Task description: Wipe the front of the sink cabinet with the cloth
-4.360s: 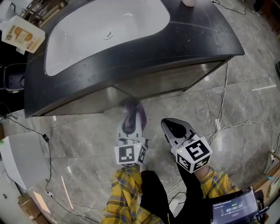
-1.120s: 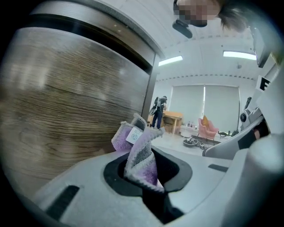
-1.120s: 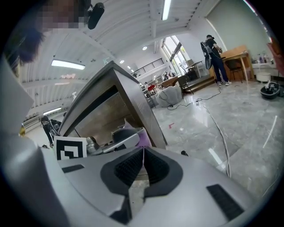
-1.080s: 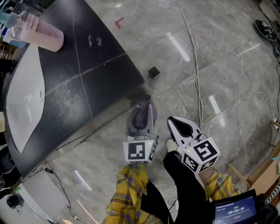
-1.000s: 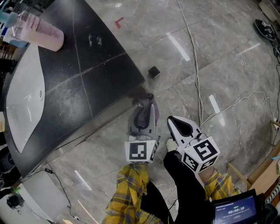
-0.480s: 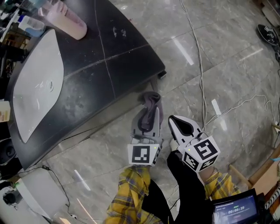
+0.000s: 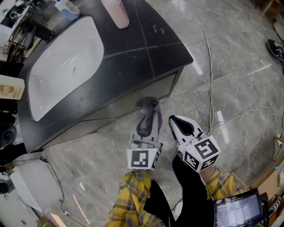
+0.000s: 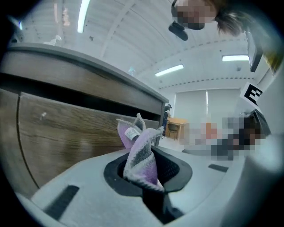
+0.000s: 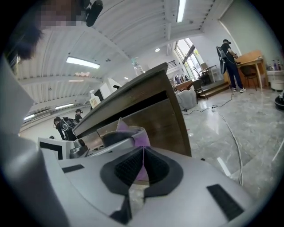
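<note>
The sink cabinet has a dark countertop (image 7: pixel 146 53) and a wood front (image 7: pixel 128 101). My left gripper (image 7: pixel 147 123) is shut on a purple-and-grey cloth (image 7: pixel 149 111), whose free end reaches the lower edge of the front near its right end. In the left gripper view the cloth (image 8: pixel 141 153) sticks up from the left gripper (image 8: pixel 148 174) before the wood panel (image 8: pixel 66 137); contact cannot be told. My right gripper (image 7: pixel 174 121) hangs beside it over the floor, shut and empty. In the right gripper view the right gripper (image 9: pixel 143 167) faces the cabinet (image 9: pixel 155 117).
A white basin (image 7: pixel 62 66) and a pink bottle (image 7: pixel 116 11) are on the countertop. Cables (image 7: pixel 211 80) run over the marble floor right of the cabinet. A white box (image 7: pixel 33 181) stands at lower left, a screen (image 7: pixel 235 210) at lower right.
The head view has swung, so the cabinet front shows again. The left gripper and cloth have shifted left from the cabinet's right corner, along the front. The right gripper stays shut alongside.
</note>
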Tool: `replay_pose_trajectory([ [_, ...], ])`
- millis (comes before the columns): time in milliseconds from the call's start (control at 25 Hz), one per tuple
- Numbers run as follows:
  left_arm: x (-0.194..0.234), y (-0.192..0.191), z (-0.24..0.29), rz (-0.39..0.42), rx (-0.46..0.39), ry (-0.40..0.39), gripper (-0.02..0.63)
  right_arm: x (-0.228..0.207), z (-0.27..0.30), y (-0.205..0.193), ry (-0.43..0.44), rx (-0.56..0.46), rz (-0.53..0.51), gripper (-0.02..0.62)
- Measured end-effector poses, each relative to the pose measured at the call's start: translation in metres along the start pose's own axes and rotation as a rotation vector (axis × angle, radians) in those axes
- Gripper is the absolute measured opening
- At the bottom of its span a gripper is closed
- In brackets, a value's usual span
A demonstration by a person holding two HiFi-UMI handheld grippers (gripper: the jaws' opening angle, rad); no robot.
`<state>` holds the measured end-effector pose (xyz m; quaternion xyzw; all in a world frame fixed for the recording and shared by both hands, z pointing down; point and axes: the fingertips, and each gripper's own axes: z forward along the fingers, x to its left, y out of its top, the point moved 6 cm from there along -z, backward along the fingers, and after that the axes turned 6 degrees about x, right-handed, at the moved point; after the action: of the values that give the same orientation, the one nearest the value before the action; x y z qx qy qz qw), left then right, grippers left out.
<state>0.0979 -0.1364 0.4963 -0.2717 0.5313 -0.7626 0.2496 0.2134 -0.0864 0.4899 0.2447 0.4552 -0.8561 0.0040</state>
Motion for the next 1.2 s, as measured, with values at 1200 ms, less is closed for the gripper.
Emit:
replay_pose_trajectory([
  [1200, 0.113, 0.102, -0.343, -0.093, -0.167, 0.420, 0.049, 0.294, -0.002, 0.044, 0.309, 0.007, -0.231, 0.006],
])
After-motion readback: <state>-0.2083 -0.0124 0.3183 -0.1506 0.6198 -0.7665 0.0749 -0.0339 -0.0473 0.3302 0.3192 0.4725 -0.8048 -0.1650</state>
